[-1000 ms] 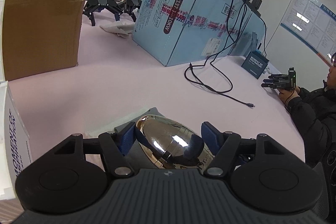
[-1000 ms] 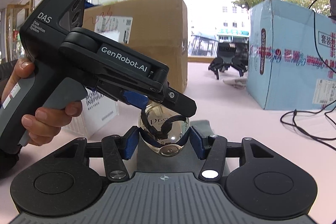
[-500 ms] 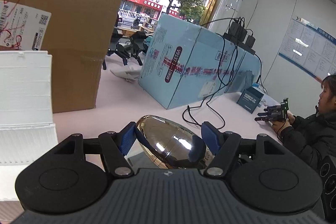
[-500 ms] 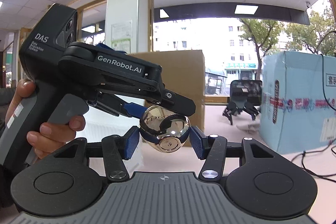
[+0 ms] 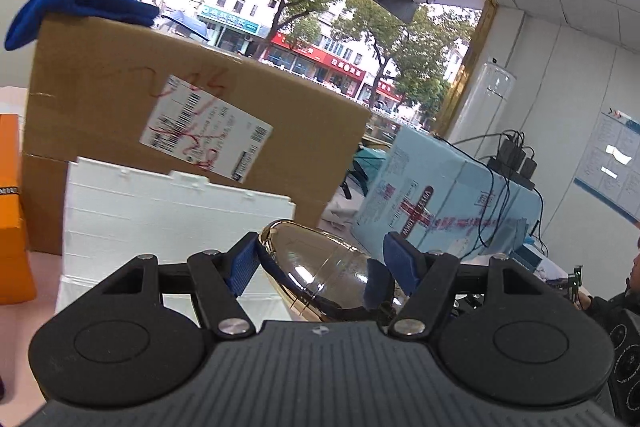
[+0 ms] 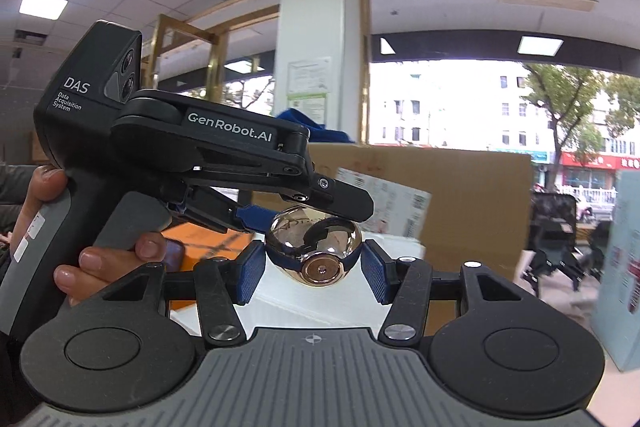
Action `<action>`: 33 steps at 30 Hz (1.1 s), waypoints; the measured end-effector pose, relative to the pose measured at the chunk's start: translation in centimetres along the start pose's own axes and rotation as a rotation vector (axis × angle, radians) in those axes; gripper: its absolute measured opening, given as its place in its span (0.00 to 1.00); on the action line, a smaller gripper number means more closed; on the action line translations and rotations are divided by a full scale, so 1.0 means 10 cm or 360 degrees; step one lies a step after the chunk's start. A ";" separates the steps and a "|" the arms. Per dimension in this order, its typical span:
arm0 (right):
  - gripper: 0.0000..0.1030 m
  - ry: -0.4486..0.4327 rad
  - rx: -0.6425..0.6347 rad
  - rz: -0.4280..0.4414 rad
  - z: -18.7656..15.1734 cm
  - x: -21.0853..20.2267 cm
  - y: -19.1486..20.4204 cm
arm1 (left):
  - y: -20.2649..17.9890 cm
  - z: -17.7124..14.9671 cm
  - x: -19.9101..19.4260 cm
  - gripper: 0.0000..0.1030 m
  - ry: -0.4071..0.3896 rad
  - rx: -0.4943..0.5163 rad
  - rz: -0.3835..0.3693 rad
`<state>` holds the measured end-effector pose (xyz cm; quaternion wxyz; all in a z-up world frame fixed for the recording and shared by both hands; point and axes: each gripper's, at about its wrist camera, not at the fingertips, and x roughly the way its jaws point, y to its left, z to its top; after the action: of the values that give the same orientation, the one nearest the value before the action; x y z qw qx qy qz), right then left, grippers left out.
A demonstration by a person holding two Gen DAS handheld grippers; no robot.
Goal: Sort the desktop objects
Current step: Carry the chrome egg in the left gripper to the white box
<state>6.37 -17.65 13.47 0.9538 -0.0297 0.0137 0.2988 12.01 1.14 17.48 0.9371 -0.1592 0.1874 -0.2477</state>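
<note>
Fingers of our left gripper [image 5: 320, 261] were clamped on the chrome egg-shaped object [image 5: 316, 267], held up in the air in front of the white foam box [image 5: 160, 211] and brown carton [image 5: 192, 123]. Our right gripper [image 6: 314, 273] flanked the same shiny object, blue pads [image 6: 252, 277] just beside it; whether they touched, we could not tell.

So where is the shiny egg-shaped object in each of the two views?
Left wrist view: the shiny egg-shaped object sits low in the centre, lengthwise between the blue pads of the left claw.
Right wrist view: it is at the centre, end-on, under the left claw's upper finger, between the right claw's pads.
Shared landmark: the brown cardboard box with the blue cloth on top.
</note>
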 end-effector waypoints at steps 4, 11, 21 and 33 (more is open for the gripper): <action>0.49 0.0000 -0.0023 0.0121 0.14 0.29 0.17 | 0.28 0.13 -0.21 0.63 -0.0091 -0.0022 0.0100; 0.49 0.0016 0.0000 0.0210 0.13 0.62 0.34 | 0.64 0.19 -0.20 0.63 -0.0079 -0.0137 0.0195; 0.49 0.0355 0.0165 0.0207 0.01 0.62 0.15 | 0.49 -0.04 0.20 0.63 0.0111 -0.0015 0.0299; 0.49 0.0692 0.0286 0.0192 -0.13 0.86 -0.04 | 0.55 -0.22 0.52 0.63 0.0349 -0.0012 0.0365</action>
<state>13.65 -13.21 11.81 0.9076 -0.0075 0.2471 0.3393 17.47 2.54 11.93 0.9326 -0.1121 0.3065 -0.1544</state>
